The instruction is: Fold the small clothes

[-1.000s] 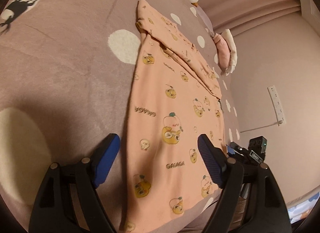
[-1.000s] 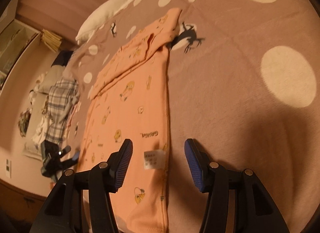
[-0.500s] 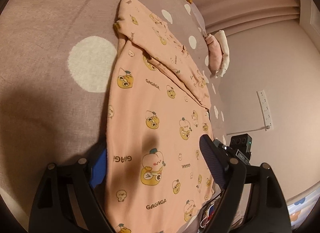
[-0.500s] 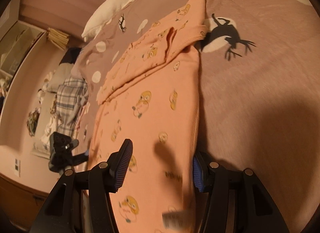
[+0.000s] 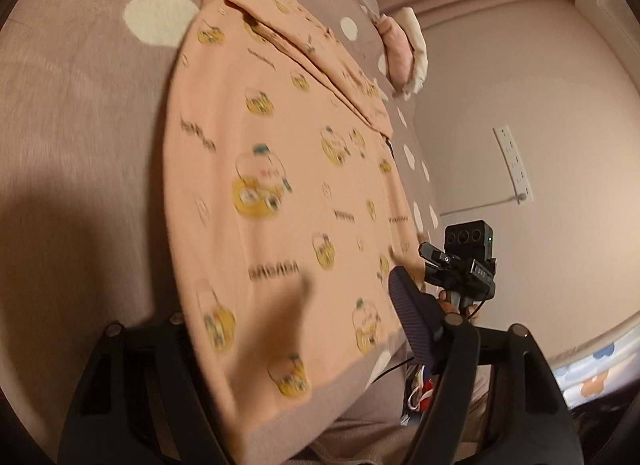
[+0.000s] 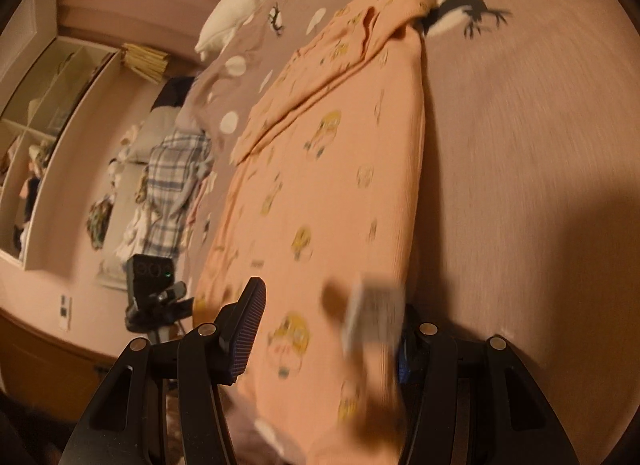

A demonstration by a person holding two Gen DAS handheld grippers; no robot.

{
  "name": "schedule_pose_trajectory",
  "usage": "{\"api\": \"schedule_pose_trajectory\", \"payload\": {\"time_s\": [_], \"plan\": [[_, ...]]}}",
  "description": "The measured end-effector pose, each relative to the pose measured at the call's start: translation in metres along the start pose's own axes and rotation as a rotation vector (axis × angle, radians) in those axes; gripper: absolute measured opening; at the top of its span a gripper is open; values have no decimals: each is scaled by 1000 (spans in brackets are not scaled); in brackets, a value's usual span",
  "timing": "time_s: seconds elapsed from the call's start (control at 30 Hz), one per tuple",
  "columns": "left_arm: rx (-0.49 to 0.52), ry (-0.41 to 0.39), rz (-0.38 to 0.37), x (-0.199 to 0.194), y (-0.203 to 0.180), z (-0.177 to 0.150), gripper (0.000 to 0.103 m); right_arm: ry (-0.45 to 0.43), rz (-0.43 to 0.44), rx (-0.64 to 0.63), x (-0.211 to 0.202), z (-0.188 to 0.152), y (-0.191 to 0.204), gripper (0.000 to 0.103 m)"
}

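Note:
A small peach shirt (image 5: 280,153) printed with yellow cartoon fruits lies on a mauve polka-dot bedspread (image 5: 72,113), sleeves folded across its far end. It also shows in the right wrist view (image 6: 340,169). My left gripper (image 5: 288,329) is open; the near hem passes over its left finger, and its right blue pad (image 5: 408,317) shows beside the cloth. My right gripper (image 6: 328,329) is open around the other near corner, where the white care label (image 6: 372,317) sticks up. Its right pad is mostly hidden by cloth.
The other gripper shows in each view, at the bed's edge (image 5: 464,261) (image 6: 152,289). A pink and white pillow (image 5: 404,53) lies far right. A plaid garment (image 6: 176,185) and shelves (image 6: 44,137) stand left. A power strip (image 5: 514,161) hangs on the wall.
Both grippers have moved forward and down onto the shirt's near hem. The cloth now rides over the left gripper's left finger and the right gripper's right finger, and the label has lifted.

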State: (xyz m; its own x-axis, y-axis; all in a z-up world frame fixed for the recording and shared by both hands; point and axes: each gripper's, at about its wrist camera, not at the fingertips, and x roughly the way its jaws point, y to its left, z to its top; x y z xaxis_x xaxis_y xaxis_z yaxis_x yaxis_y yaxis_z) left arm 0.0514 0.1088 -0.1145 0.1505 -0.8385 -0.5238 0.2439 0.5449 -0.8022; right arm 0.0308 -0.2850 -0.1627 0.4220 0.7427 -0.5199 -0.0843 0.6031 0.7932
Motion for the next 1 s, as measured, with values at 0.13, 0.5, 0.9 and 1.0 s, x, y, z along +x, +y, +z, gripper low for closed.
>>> {"api": "schedule_pose_trajectory", "payload": {"time_s": [0.13,0.5,0.9,1.0], "plan": [[-9,-20,38,6,-1,-1,61,12,0,-6,-1,-13,6,54],[-153,-46,79,7,22,-3,6,-32,-20,-10,0,-20,6,42],[-234,-104,-66,-7,23,-10,3,-84,2,14,-4,-29,0,14],[-224,-133,-131,-14,17,-9,3,-108,38,15,-6,-28,0,14]]}}
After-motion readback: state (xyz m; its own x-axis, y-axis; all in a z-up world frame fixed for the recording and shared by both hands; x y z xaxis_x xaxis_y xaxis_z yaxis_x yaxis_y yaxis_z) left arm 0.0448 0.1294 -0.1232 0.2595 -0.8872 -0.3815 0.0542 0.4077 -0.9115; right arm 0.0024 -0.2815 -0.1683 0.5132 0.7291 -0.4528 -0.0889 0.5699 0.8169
